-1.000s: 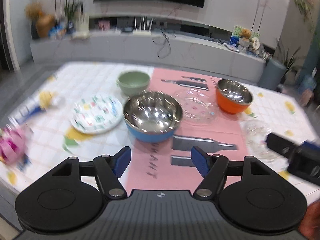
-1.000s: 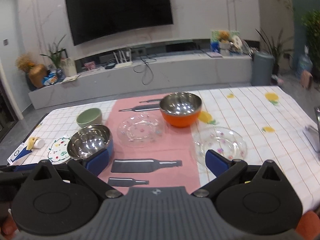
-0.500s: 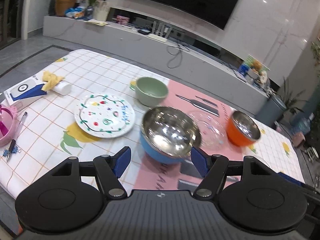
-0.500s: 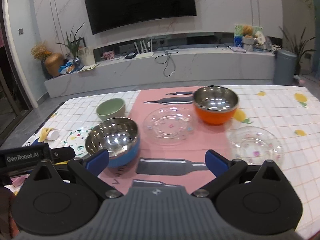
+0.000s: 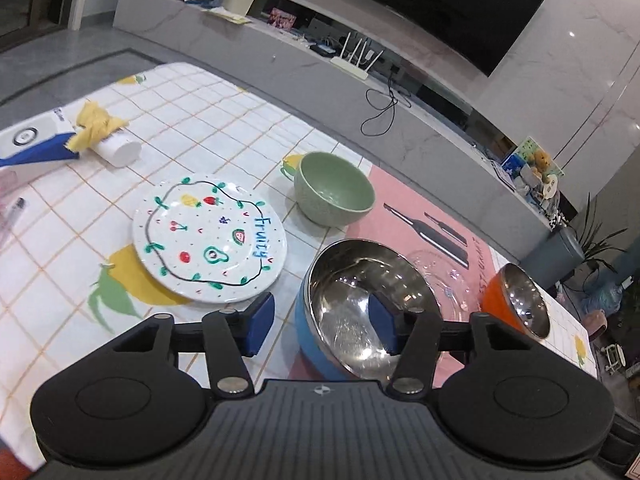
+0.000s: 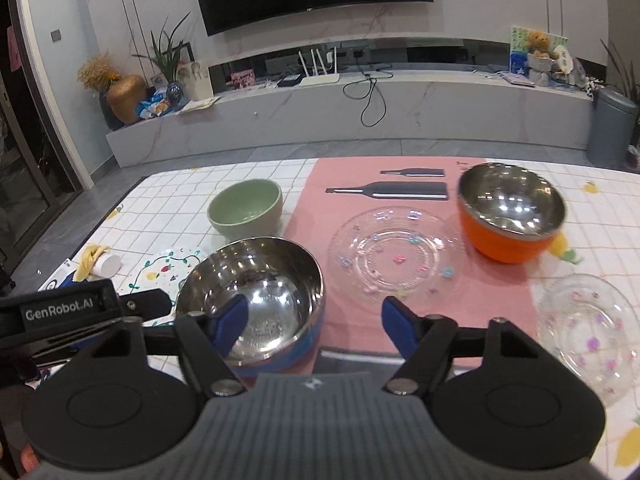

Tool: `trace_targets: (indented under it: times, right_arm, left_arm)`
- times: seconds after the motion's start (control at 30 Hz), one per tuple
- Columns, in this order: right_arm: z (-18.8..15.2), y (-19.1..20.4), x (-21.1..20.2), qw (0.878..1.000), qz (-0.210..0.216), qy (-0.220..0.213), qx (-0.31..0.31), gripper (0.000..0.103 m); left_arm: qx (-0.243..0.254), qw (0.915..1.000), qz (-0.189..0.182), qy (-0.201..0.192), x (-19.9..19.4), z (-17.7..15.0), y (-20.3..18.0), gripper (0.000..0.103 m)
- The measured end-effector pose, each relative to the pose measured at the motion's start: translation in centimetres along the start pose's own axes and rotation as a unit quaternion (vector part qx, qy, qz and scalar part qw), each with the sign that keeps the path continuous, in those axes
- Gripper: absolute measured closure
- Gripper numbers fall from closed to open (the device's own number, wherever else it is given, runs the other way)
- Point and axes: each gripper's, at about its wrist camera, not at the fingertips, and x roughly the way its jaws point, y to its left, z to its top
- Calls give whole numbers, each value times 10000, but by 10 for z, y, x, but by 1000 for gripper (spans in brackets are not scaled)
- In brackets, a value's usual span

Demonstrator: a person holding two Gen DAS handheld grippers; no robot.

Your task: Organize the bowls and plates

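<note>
Left wrist view, nearest first: the left gripper [image 5: 321, 330] has just been narrowing its blue-padded jaws, which stand apart with one pad outside and one pad over the inside of the blue bowl with a polished steel lining [image 5: 352, 304]; whether either pad touches the rim I cannot tell; the steel lining is mirror-bright and throws back the room lights, while its blue outer shell shows only along the near side. Just left of it lies the round white plate painted with small fruits, a dark vine ring and the blue word "Fruity" [image 5: 210, 240], flat on the white checked tablecloth with yellow fruit prints [image 5: 192, 128]; beyond sits the matte sage-green ceramic bowl [image 5: 334, 189], upright at the edge of the pink runner printed with dark bottle shapes [image 5: 404, 216]; to the right stands the orange bowl with a steel lining [image 5: 516, 300].

Right wrist view: the right gripper [image 6: 314, 322] has likewise been closing its jaws, which remain parted; its left pad hangs over the blue bowl's hollow and its right pad over the pink runner, so the bowl's far rim lies between them, untouched as far as shows. Past it, the clear glass plate with tiny coloured flowers [image 6: 394, 254] rests on the runner; a second clear glass plate [image 6: 588, 326] lies near the right edge on the checked cloth.
</note>
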Motion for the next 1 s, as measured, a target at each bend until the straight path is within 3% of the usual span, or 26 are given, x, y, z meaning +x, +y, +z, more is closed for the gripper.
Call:
trace_targets:
  times: [0.17,0.27,0.33,0.47,0.77,1.0]
  right_arm:
    - [2,-8,31,9991,-14,344,250,53]
    - [-1,-12,42,9975,42,533,470,59]
    - [-2,-14,47,9964,106,608,588,64]
    - [-5,-12,51,9955,210,614,697,85]
    - [-9,-6,26,9969,190,587,494,88]
    - [-31,-12,-22,9926,402,977,598,88]
  left_arm:
    - [137,9994,320,3,24,-7,-2,59]
    - [-67,9998,193,46,33,-9,2,62]
    - [-101,9998,164,54,37,-10,2,70]
    - [-80,9997,246,24,41,-13,0,86]
    - [319,9977,596,1,14,-23,-16,91]
    - [324,9960,765,331,-32,-43,-19,92]
